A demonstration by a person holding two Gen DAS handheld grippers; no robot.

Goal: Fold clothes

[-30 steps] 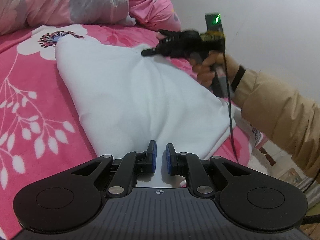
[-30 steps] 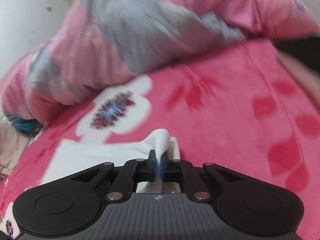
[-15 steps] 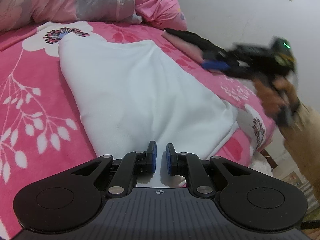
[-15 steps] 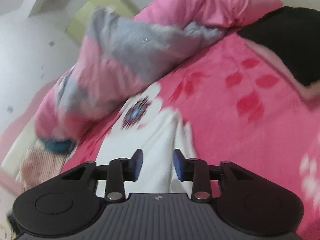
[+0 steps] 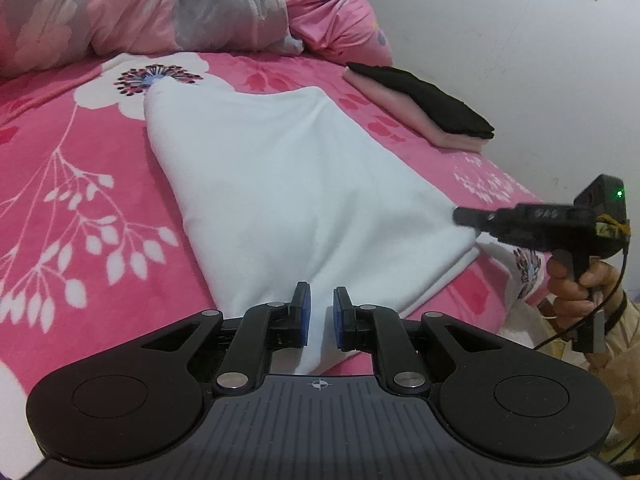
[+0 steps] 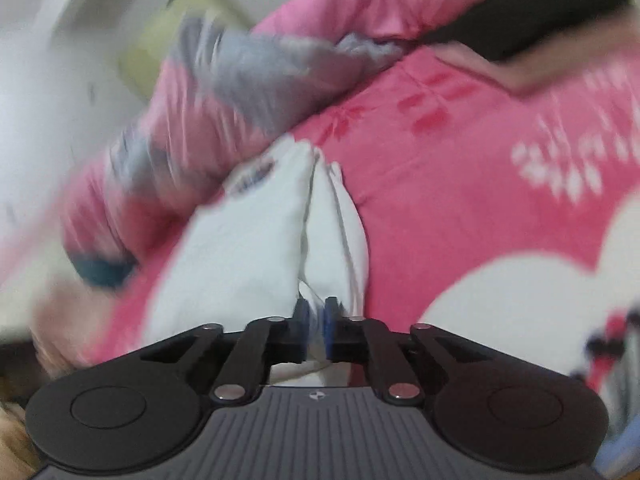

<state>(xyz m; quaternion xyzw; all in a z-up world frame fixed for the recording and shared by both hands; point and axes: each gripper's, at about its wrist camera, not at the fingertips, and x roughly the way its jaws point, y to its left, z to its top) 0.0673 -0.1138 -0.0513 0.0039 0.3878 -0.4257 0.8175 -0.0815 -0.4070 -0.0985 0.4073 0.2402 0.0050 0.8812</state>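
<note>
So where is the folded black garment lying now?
In the left wrist view the black garment lies on a folded pink one, at the far right edge of the bed, near the wall, beyond the white garment.

This is a bedroom in a home. A bed with a pink flowered blanket (image 5: 80, 208) fills the view, a pink and grey quilt (image 5: 160, 4) is heaped at its far edge, beside a plain white wall (image 5: 500, 40).
</note>
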